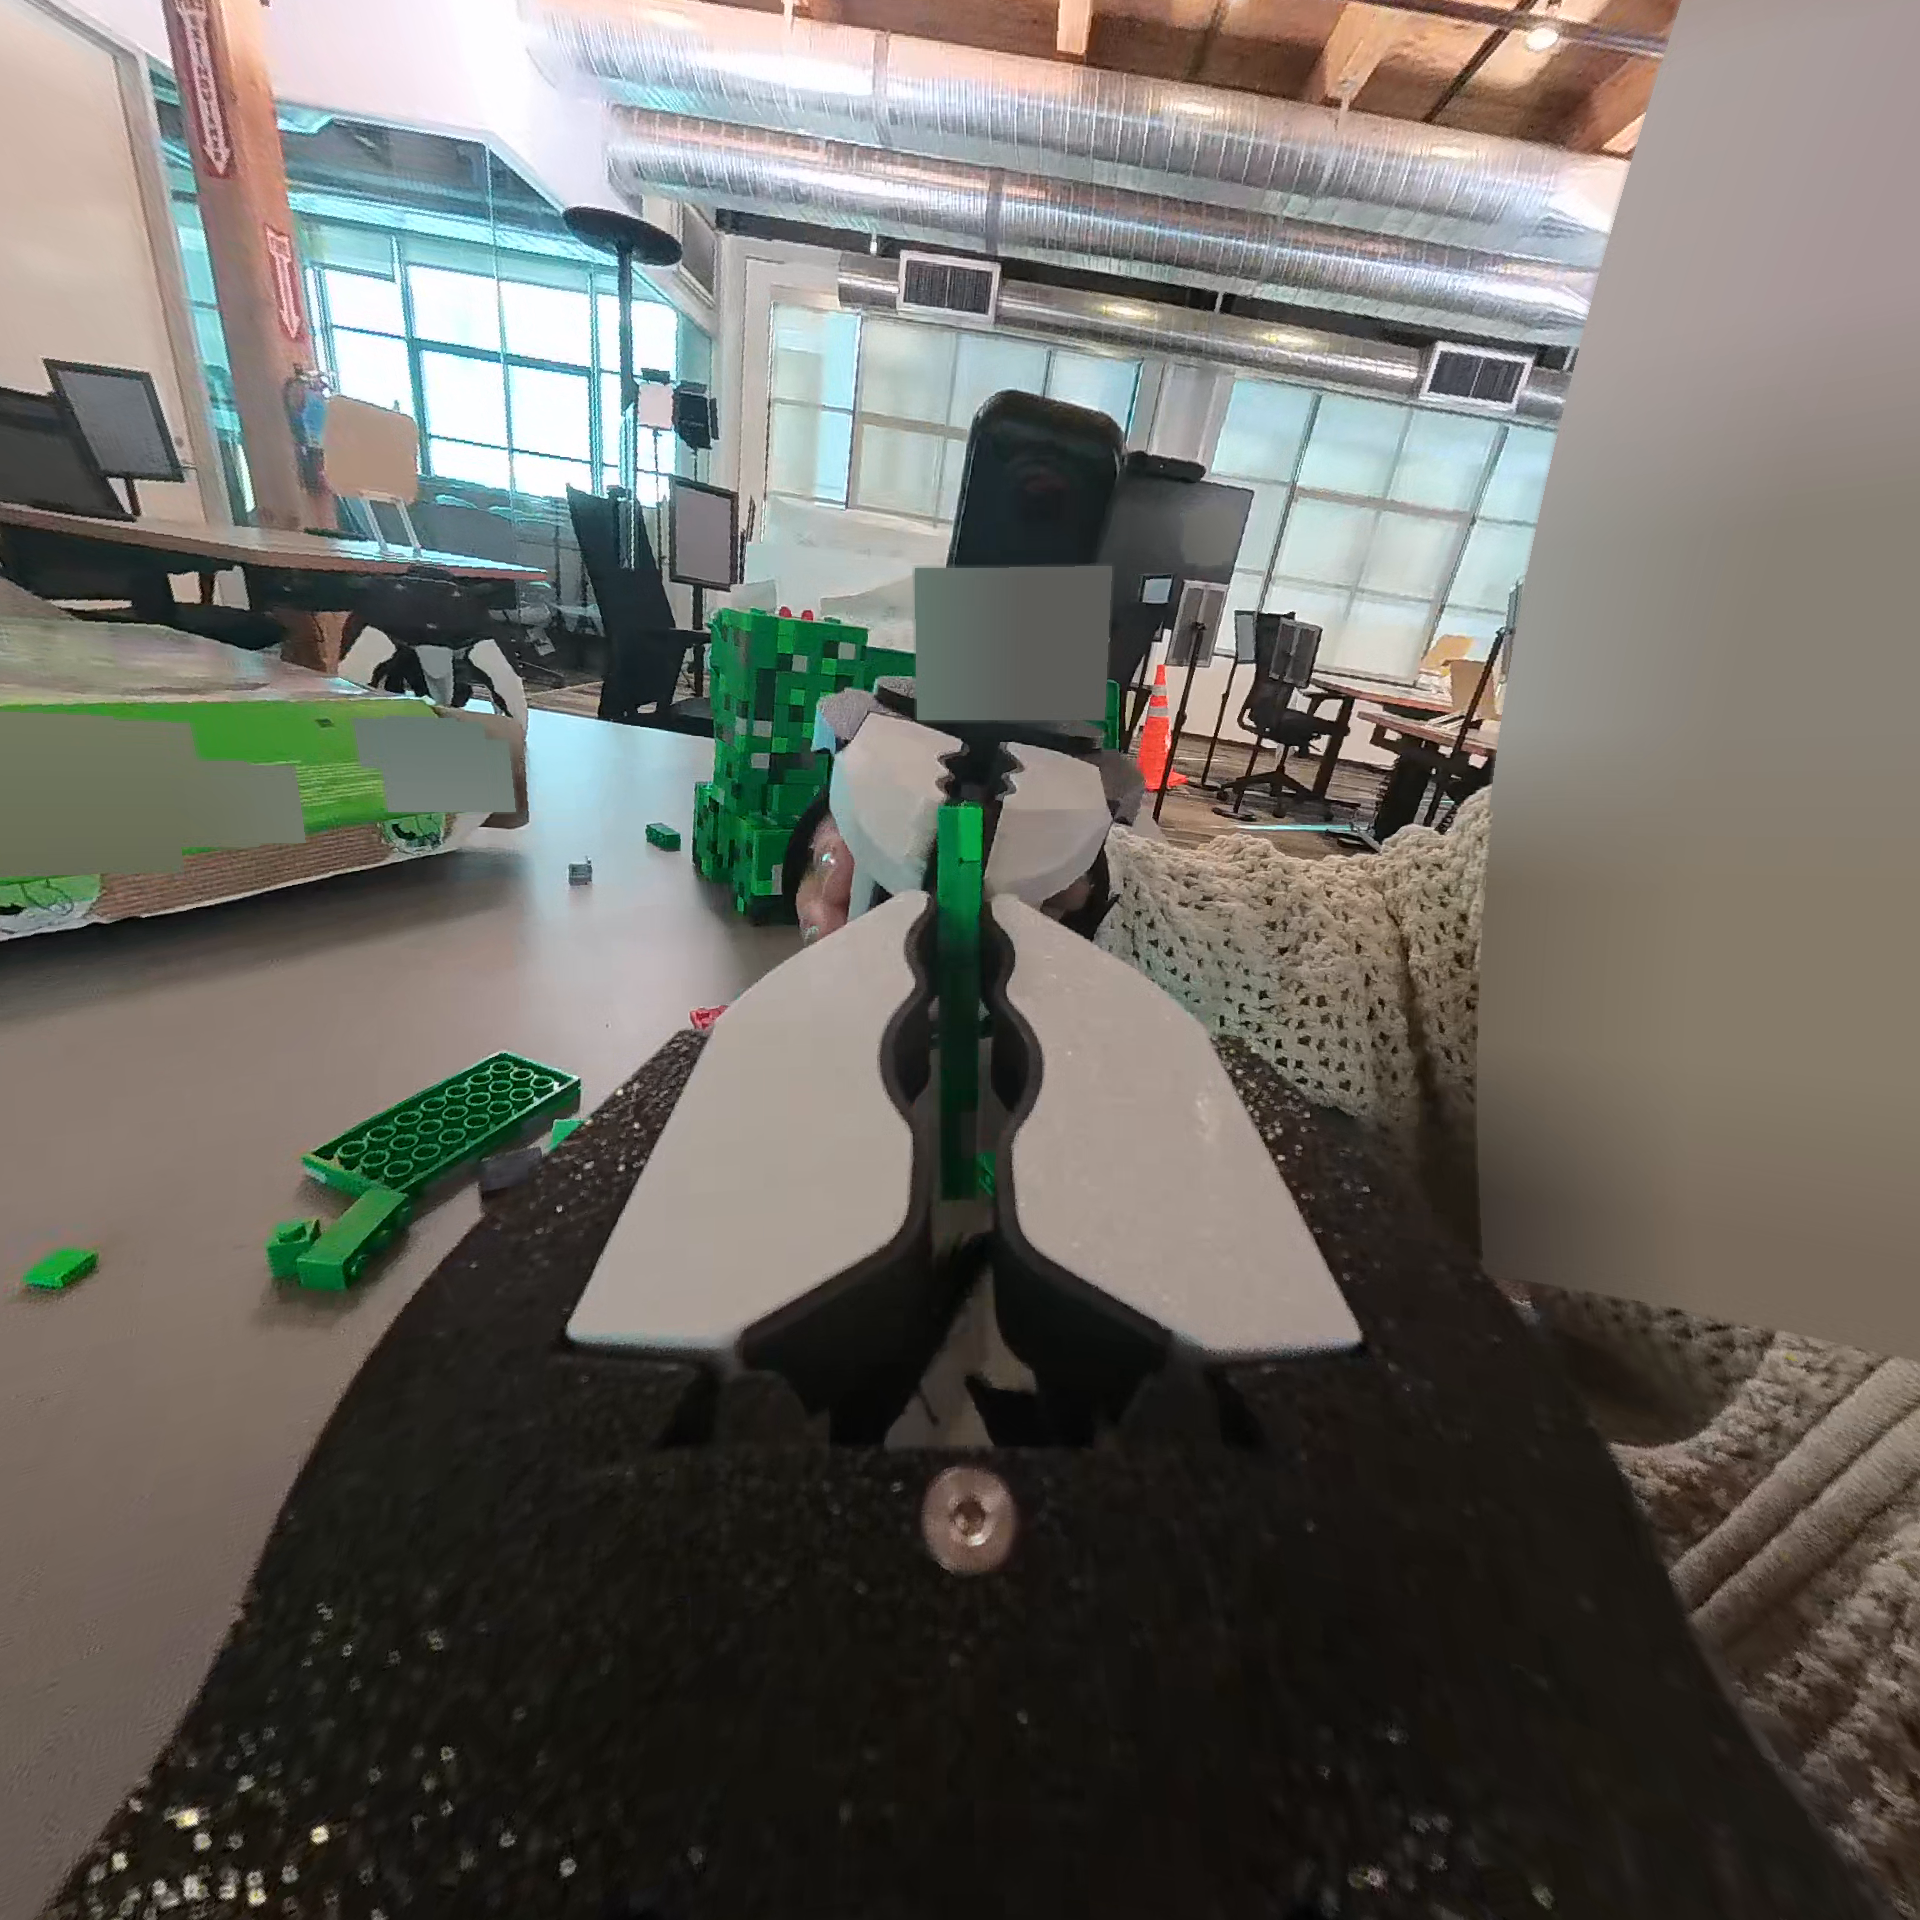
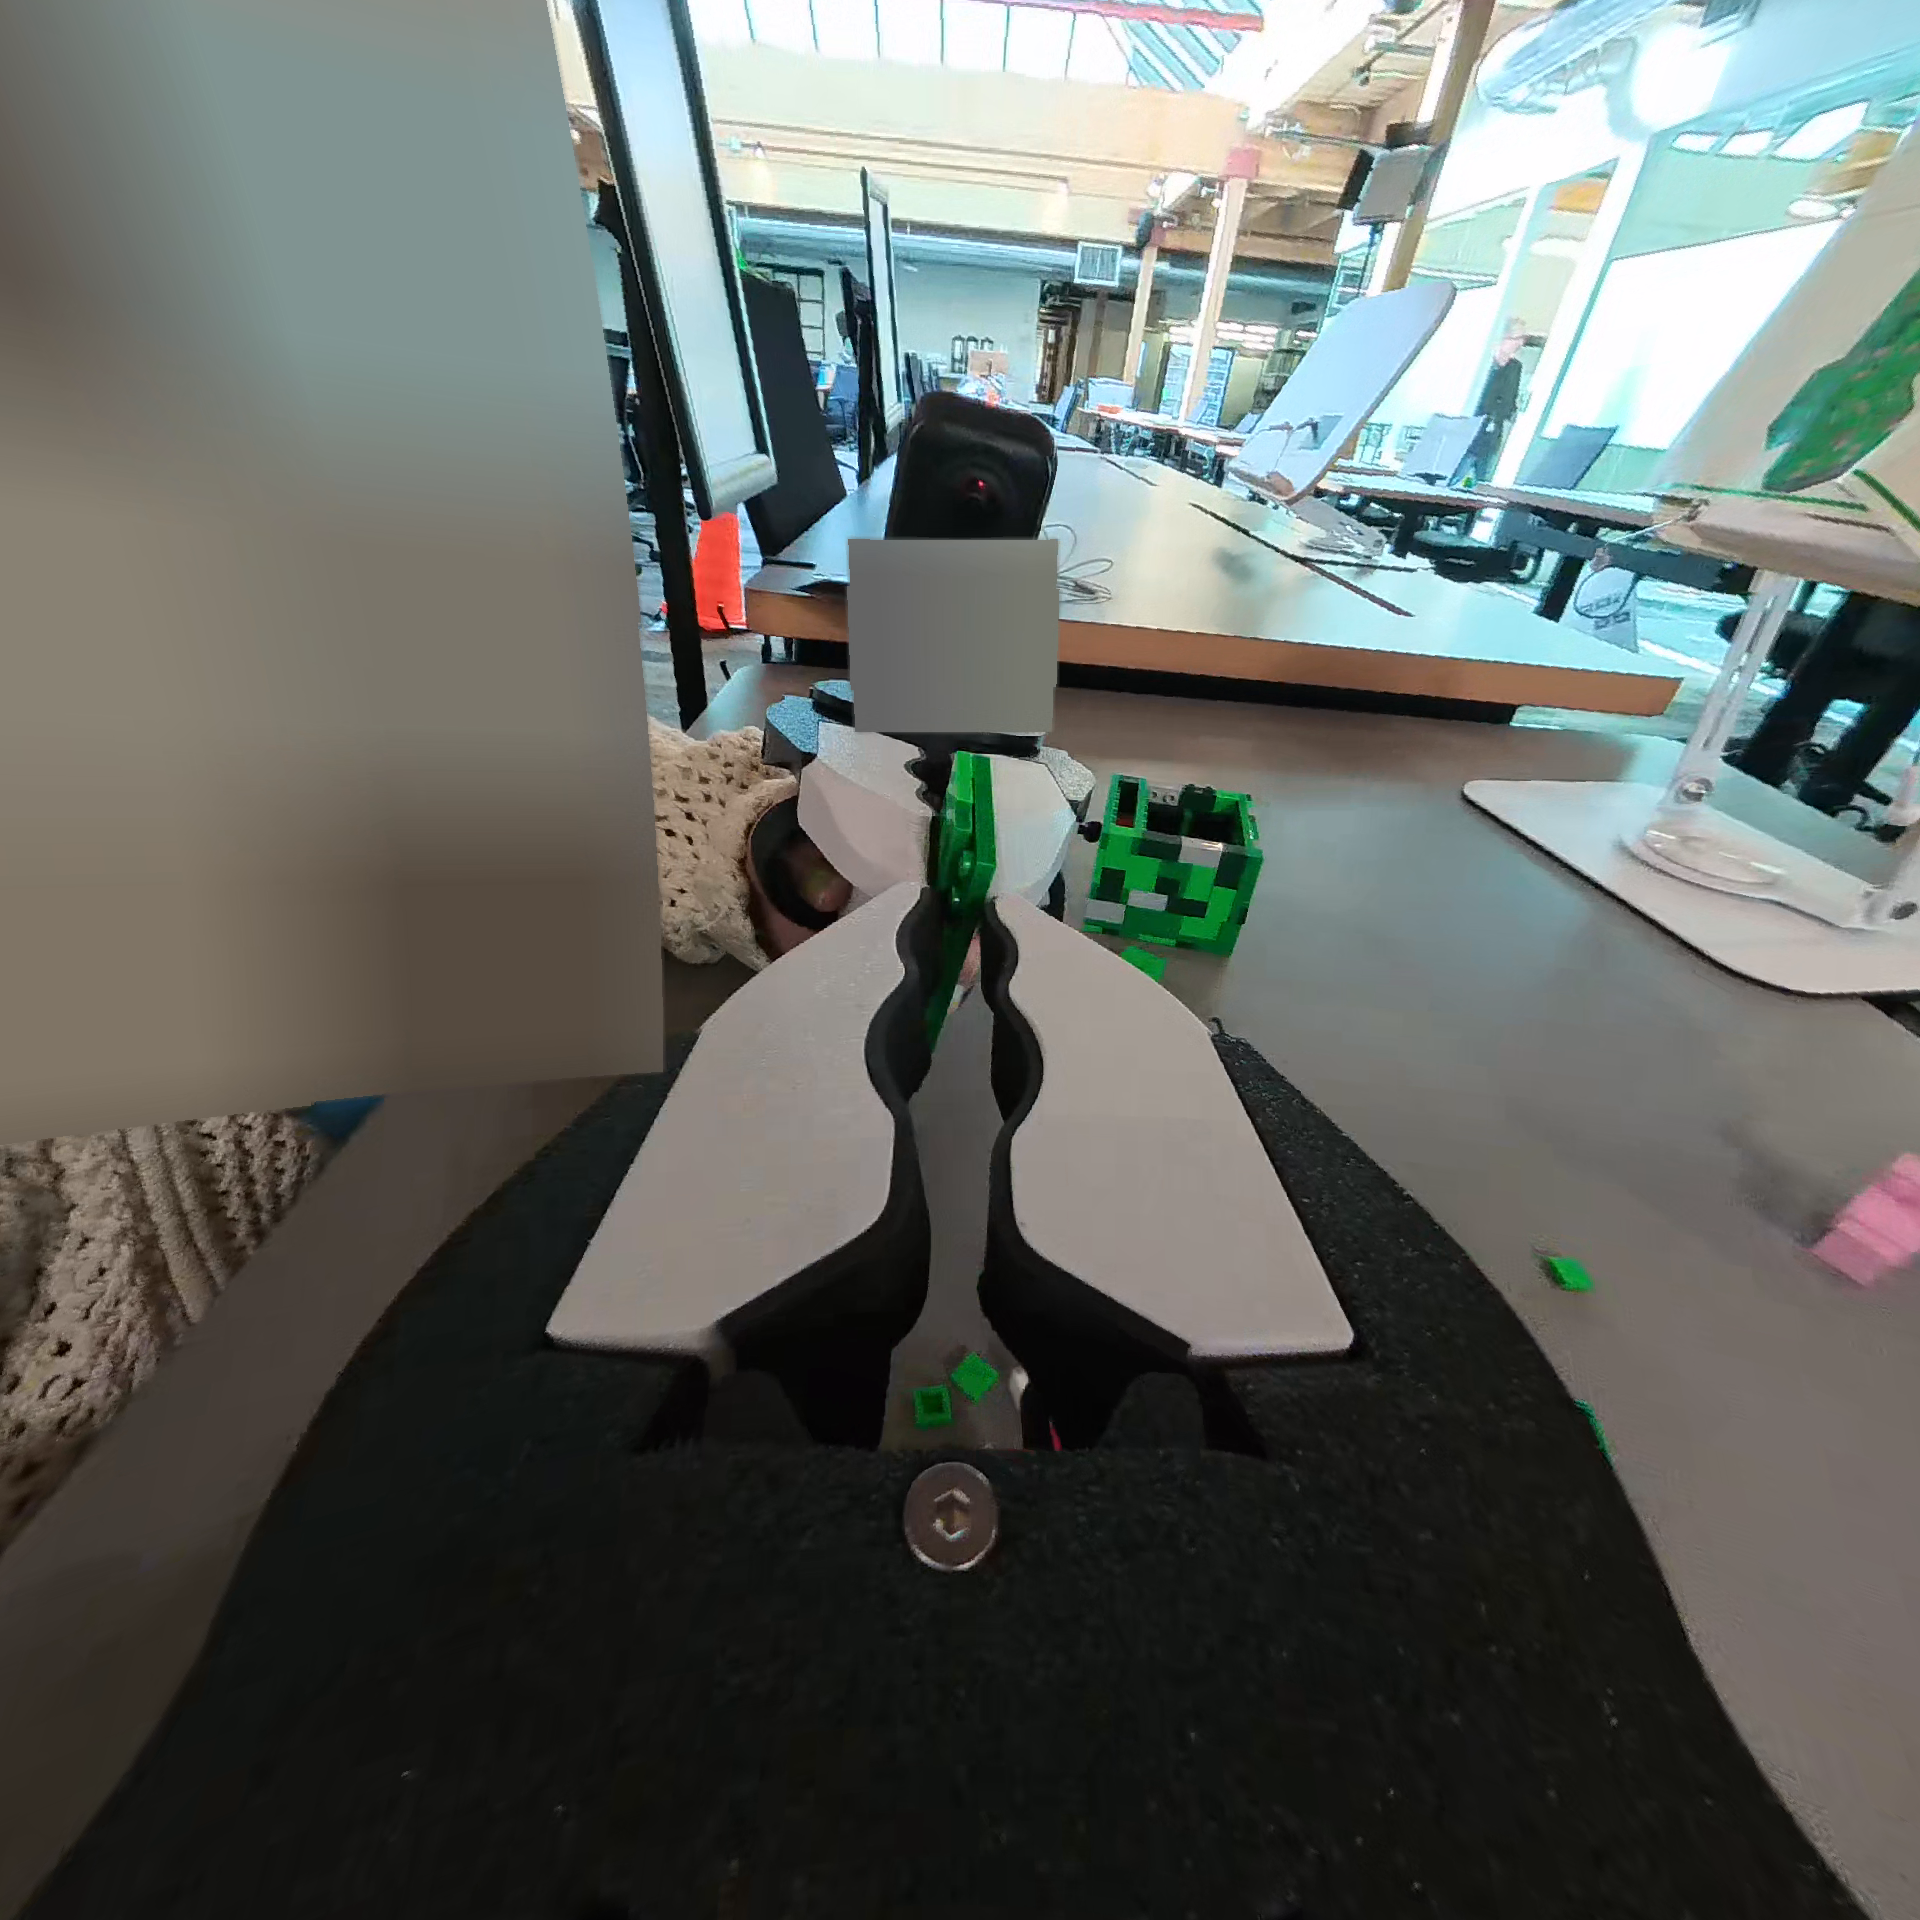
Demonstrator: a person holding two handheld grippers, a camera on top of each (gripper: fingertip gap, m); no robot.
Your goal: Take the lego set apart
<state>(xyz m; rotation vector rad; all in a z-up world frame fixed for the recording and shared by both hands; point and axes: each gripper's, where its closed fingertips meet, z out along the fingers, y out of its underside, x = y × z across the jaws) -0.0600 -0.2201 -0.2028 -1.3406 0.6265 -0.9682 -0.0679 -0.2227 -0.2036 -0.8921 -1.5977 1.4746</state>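
Both grippers face each other above the grey table (image 1: 260, 1039) and hold one thin green lego plate (image 1: 957, 1039) between them, edge-on. My left gripper (image 1: 957, 906) is shut on the plate's near length. My right gripper (image 2: 958, 906) is shut on the plate's (image 2: 966, 831) other end at its tips. A green and black pixel-patterned lego block (image 1: 774, 748) stands on the table behind the grippers. In the right wrist view a hollow green cube (image 2: 1174, 873) with an open top stands just right of the grippers.
A wide green plate (image 1: 447, 1122) and small green bricks (image 1: 332, 1252) lie loose at the left. A printed cardboard box (image 1: 260, 769) lies at far left. A pink brick (image 2: 1870, 1236), a green tile (image 2: 1567, 1272) and a white stand base (image 2: 1714, 894) are at the right. Cream knitted sleeves (image 1: 1278, 935) flank the grippers. My left and right fingertips are right by each other.
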